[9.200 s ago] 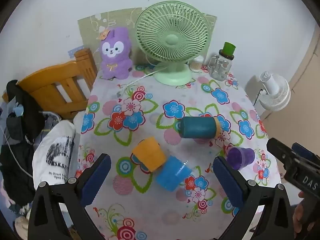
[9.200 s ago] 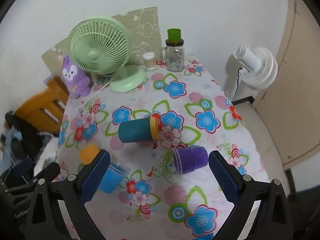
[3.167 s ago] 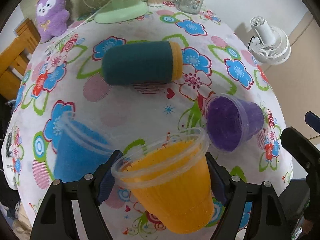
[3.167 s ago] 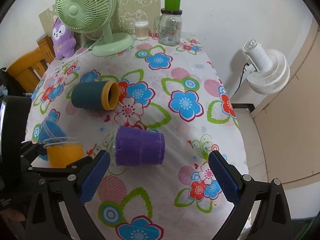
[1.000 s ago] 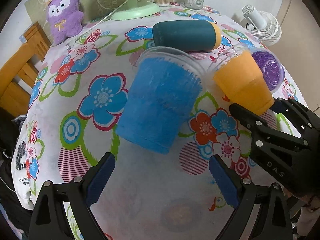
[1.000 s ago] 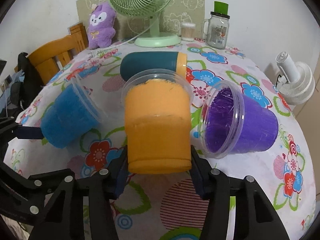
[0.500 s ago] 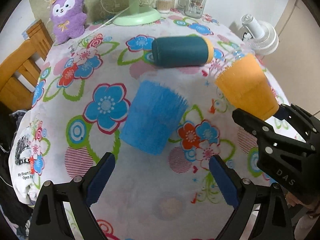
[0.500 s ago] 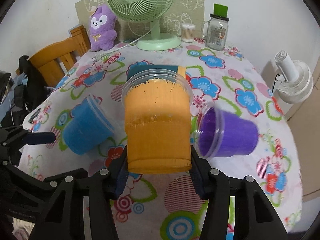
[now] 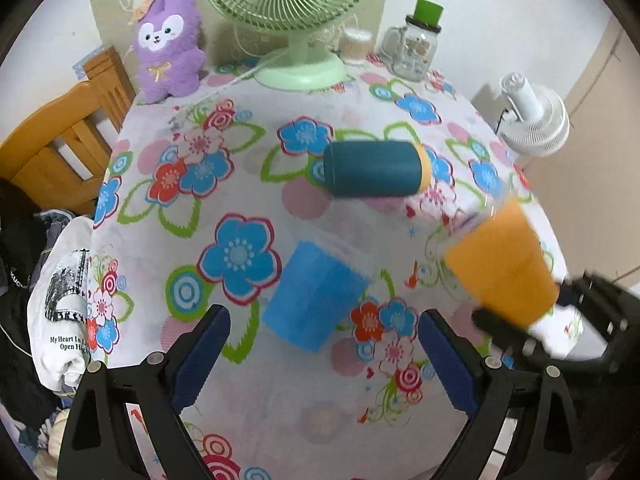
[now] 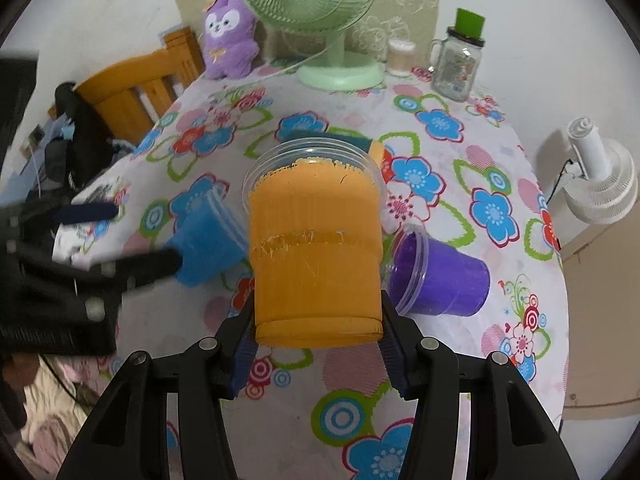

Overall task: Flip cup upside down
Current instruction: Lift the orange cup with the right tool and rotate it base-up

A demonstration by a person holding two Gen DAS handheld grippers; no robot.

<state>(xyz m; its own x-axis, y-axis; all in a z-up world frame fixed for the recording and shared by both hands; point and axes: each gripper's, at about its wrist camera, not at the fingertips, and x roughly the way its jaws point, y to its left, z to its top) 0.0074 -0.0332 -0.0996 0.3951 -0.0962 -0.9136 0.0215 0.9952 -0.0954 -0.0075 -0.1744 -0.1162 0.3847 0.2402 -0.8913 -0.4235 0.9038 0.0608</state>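
Note:
My right gripper [image 10: 318, 354] is shut on the orange cup [image 10: 316, 252] near its base and holds it in the air above the table, rim pointing away from me. The orange cup also shows at the right of the left wrist view [image 9: 504, 268], with the right gripper [image 9: 560, 332] blurred behind it. My left gripper [image 9: 322, 360] is open and empty, above the blue cup [image 9: 316, 294], which lies on its side. The blue cup [image 10: 208, 240] and a purple cup [image 10: 440, 276] lie on their sides in the right wrist view.
A teal cup with a yellow rim [image 9: 376, 168] lies on its side mid-table on the flowered tablecloth [image 9: 200, 240]. A green fan [image 9: 292, 20], purple plush [image 9: 168, 44] and glass jar [image 9: 416, 48] stand at the back. A wooden chair [image 9: 52, 148] is left, a white fan [image 9: 532, 120] right.
Both grippers have risen away from the table, so the cups look smaller. The right gripper still holds the orange cup. The left gripper stays open and empty.

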